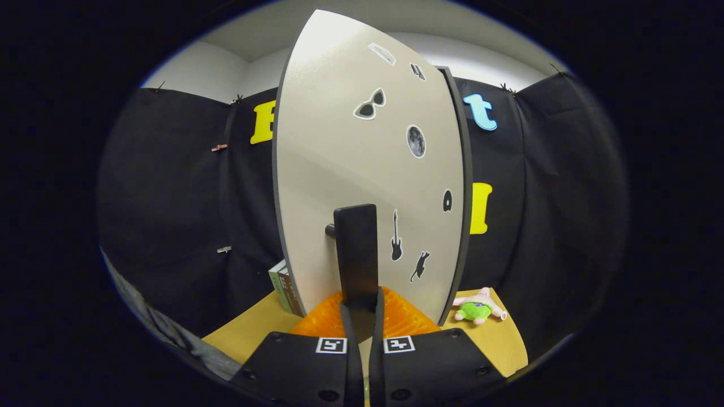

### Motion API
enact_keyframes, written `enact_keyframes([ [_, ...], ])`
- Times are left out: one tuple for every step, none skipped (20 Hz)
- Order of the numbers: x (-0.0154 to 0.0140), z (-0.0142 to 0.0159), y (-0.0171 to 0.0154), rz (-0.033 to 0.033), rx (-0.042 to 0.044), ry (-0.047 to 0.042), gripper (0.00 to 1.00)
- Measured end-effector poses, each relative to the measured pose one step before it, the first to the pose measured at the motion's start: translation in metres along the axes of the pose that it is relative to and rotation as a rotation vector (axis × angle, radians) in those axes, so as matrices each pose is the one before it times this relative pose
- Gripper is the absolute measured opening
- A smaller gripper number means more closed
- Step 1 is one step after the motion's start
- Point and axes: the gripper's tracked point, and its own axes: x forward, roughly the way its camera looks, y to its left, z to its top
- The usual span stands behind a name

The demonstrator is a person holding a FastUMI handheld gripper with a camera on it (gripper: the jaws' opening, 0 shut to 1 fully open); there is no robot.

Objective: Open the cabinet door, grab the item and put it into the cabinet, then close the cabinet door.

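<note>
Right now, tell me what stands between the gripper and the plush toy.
In the gripper view, the gripper is shut on the door handle; the cabinet door stands between it and the plush toy lying on the tabletop.

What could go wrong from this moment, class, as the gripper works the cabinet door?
The gripper is closed on the door handle near its lower end, so it may slip off. The cabinet door may not clear the books beside it. The plush toy lies near the table edge.
</note>
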Motion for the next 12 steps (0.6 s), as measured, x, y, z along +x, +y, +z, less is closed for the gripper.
enact_keyframes([
  [-0.00410,0.00037,-0.00309,-0.00765,-0.00967,-0.00425,0.08],
  [-0.00442,0.00013,-0.00531,-0.00887,-0.00657,-0.00285,0.09],
  [-0.00230,0.00115,-0.00794,-0.00943,0.00124,-0.00499,0.08],
  [-0.00226,0.00002,-0.00590,-0.00937,0.00533,-0.00176,0.08],
  [-0.00201,-0.00091,-0.00691,-0.00955,0.00553,-0.00305,0.08],
  [-0.00233,-0.00007,-0.00541,-0.00847,0.00256,0.00038,0.08],
  [-0.00138,0.00060,-0.00600,-0.00753,0.00012,-0.00033,0.08],
  [-0.00203,0.00147,-0.00552,-0.00512,-0.00289,-0.00103,0.08],
  [-0.00290,0.00015,-0.00672,-0.00678,-0.00328,-0.00046,0.08],
  [-0.00219,0.00077,-0.00831,-0.01064,-0.00105,0.00061,0.08],
  [-0.00114,0.00029,-0.00787,-0.01372,0.00114,-0.00175,0.08],
  [-0.00163,-0.00031,-0.00675,-0.01371,0.00394,-0.00123,0.08],
])
